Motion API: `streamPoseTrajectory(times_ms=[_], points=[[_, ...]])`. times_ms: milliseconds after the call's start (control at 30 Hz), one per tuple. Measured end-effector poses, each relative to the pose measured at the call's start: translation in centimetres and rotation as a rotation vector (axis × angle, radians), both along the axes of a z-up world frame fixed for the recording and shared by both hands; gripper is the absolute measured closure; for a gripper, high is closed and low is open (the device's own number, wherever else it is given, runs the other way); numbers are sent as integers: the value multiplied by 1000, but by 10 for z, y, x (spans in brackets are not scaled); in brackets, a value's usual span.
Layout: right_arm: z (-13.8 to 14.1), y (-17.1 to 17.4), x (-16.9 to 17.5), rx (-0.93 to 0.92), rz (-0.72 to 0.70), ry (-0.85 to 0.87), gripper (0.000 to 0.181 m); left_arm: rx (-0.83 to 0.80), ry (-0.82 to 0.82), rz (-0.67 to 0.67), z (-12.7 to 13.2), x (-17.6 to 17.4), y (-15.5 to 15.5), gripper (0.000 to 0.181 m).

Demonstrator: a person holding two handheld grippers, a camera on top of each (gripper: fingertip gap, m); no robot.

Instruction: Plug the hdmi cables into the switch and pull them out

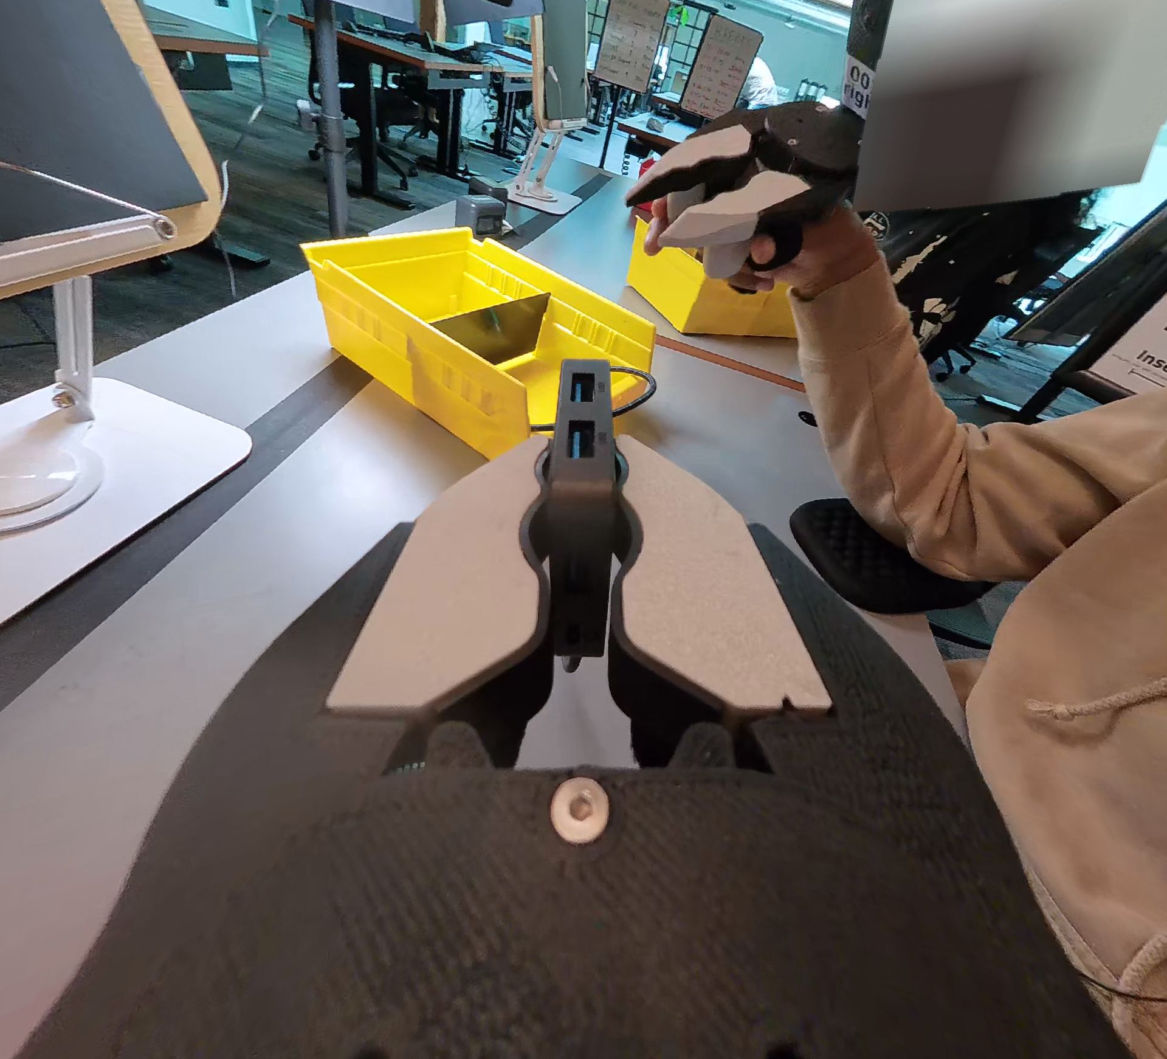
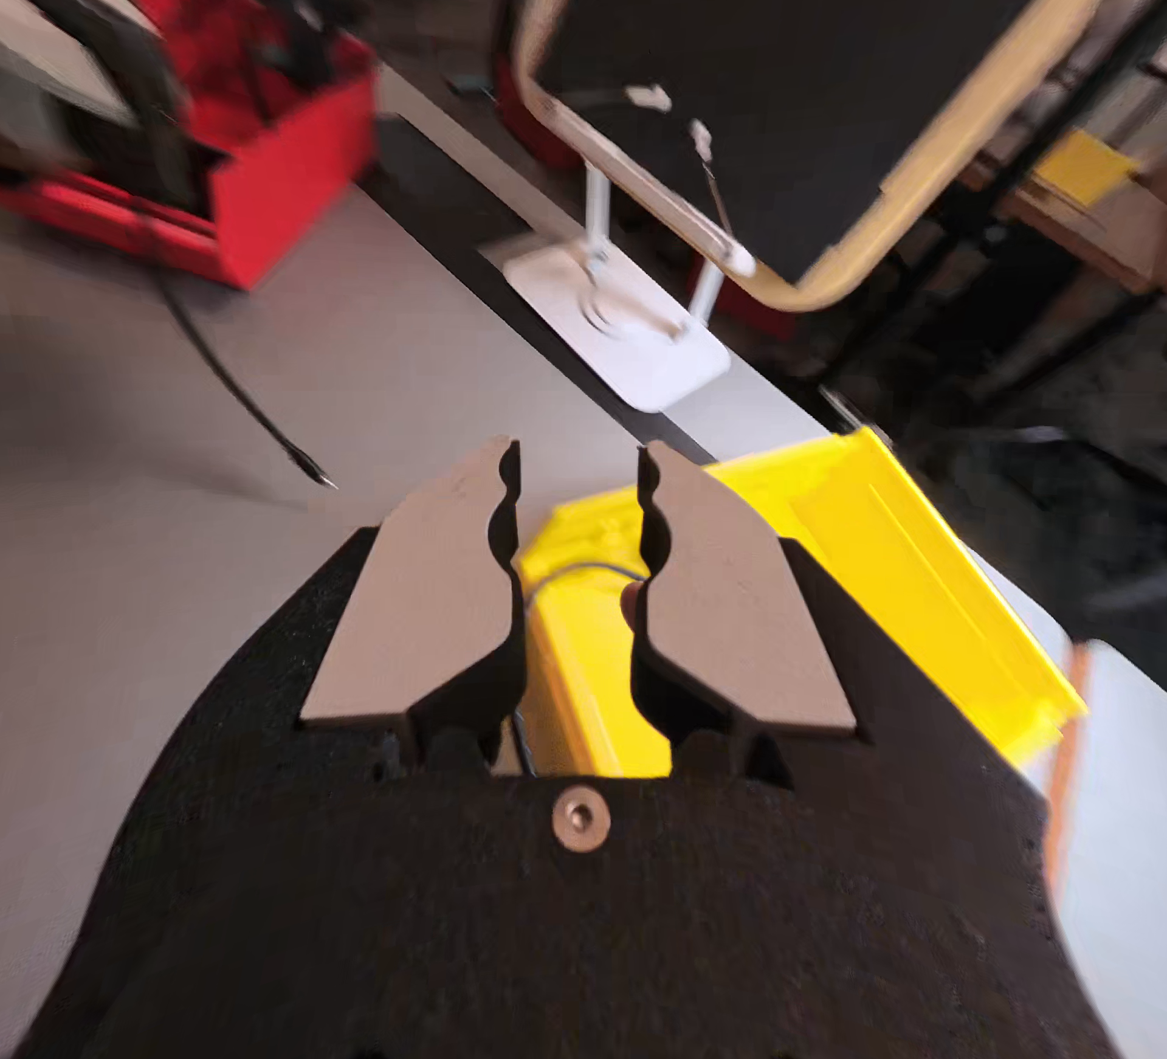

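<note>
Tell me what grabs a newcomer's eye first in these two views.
The bright yellow plastic bin on the grey table stands out, just beyond the slim black switch box clamped in the left gripper. The right gripper hangs open, empty, raised at upper right.

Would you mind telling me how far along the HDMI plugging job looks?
Done: the left claw grips the black switch. In hand: the right claw is open and empty above a yellow bin. Left: the two visible ports are empty, so plugging and pulling out remain.
</note>
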State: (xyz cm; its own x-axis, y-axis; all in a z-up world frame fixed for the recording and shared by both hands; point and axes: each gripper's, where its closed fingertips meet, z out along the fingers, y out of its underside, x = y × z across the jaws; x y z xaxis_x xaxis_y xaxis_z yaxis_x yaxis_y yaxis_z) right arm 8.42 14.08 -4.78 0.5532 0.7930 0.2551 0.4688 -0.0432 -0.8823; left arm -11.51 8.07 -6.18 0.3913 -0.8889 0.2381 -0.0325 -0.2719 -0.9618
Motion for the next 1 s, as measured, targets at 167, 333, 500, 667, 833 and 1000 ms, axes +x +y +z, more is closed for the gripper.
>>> streamPoseTrajectory(times_ms=[167, 333, 500, 667, 833, 1000], points=[[16, -54, -88, -49, 394, 236, 146, 17, -5, -80, 0, 21, -11, 167], [3, -87, -135, -141, 591, 306, 147, 134, 124, -175, -8, 44, -32, 167], [-14, -109, -153, -203, 706, 269, 157, 204, 239, -232, -15, 62, -49, 167], [-4, -116, -141, -112, 759, 235, 168, 228, 213, -216, -4, 59, -52, 155], [52, -79, -101, 29, 603, 345, 168, 215, 39, -87, 31, 25, -37, 146], [110, -11, -61, 192, 414, 294, 167, 200, -4, -24, 37, 10, -28, 148]])
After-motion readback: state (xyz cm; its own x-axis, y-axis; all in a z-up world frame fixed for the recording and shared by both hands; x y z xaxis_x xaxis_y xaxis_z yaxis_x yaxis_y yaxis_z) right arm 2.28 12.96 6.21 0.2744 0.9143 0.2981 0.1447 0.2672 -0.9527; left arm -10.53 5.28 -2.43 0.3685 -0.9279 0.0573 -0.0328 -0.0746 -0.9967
